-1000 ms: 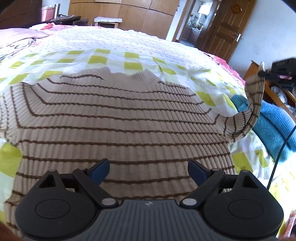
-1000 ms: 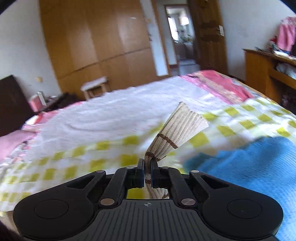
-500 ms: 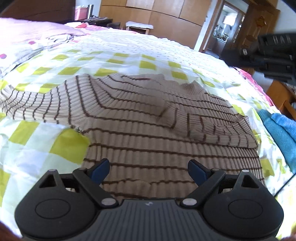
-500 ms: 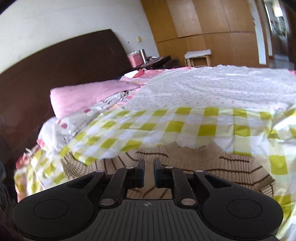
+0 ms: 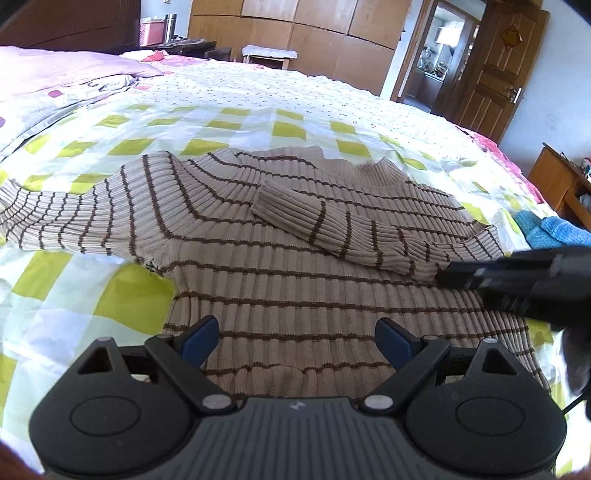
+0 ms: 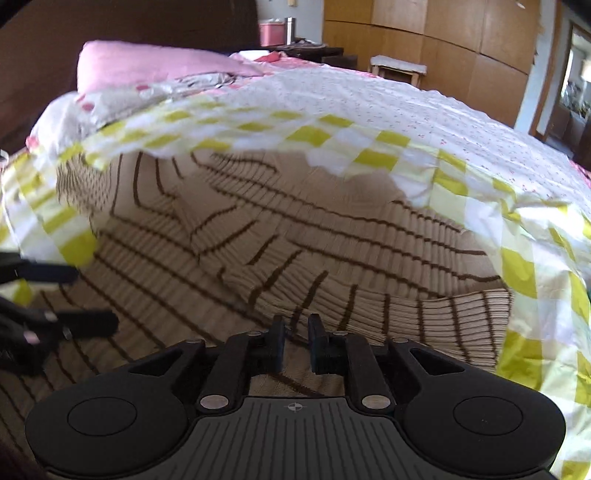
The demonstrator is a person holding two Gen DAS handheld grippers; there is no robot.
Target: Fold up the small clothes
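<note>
Left gripper (image 5: 295, 341): one, jaws spread wide, empty, over the near hem. Right gripper (image 6: 296, 341): one, jaws just opened a little, nothing between them, sleeve released. Striped sweater (image 5: 295, 280): one, flat on the checked bedspread (image 5: 122, 295), collar far. Right sleeve (image 5: 332, 229): one, already folded across the chest. Left sleeve (image 5: 74, 214): one, stretched out left, not yet folded; body fold also judged remaining. Blue cloth (image 5: 554, 230): one heap, far right. Pink pillow (image 6: 155, 66): one, farthest.

1. No readable text, label, brand or number is shown in either view.
2. A red ornament (image 5: 511, 36) is seen on the door (image 5: 491, 70); its character cannot be read.
</note>
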